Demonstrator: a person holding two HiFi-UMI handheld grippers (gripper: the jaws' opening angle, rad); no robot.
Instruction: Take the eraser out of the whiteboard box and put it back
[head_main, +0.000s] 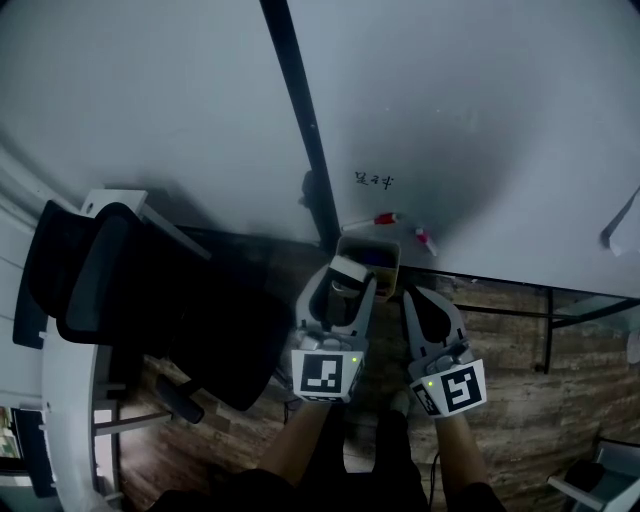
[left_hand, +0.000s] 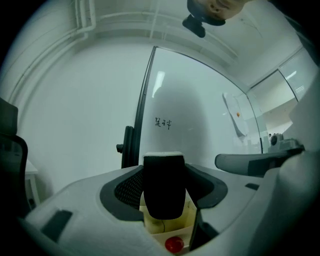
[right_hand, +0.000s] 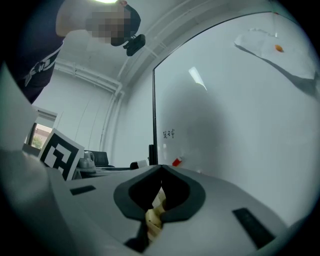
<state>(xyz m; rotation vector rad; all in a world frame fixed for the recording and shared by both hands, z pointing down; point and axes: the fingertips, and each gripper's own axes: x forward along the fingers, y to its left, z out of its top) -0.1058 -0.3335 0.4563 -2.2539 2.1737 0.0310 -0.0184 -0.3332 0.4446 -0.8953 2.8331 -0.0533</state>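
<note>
head view
left gripper: pinching the eraser by its sides, white face up
eraser location: out of the box, just beside its near left rim, at the lower edge of the whiteboard
right gripper: claw pressed together, nothing in it, tips near the box's right side
board: small handwriting above the box; two red-capped markers stuck on near the lower edge; black frame bar runs up the board's left edge
rest: black office chair well to the left, on wood flooring

left gripper view
left gripper: dark pads closed on both sides of the eraser – it stands upright, filling the gap
box: cream, open, right below the eraser's lower end; eraser touching it or not – cannot tell
red round item: low inside the box, can't identify it

right gripper view
right gripper: tips meet, claw closed and empty
box: cream edge seen through the cut-out behind the tips
board: handwriting and one red-capped marker ahead; a paper sheet pinned at the upper right
left gripper's marker cube: at the left edge of the frame
</note>
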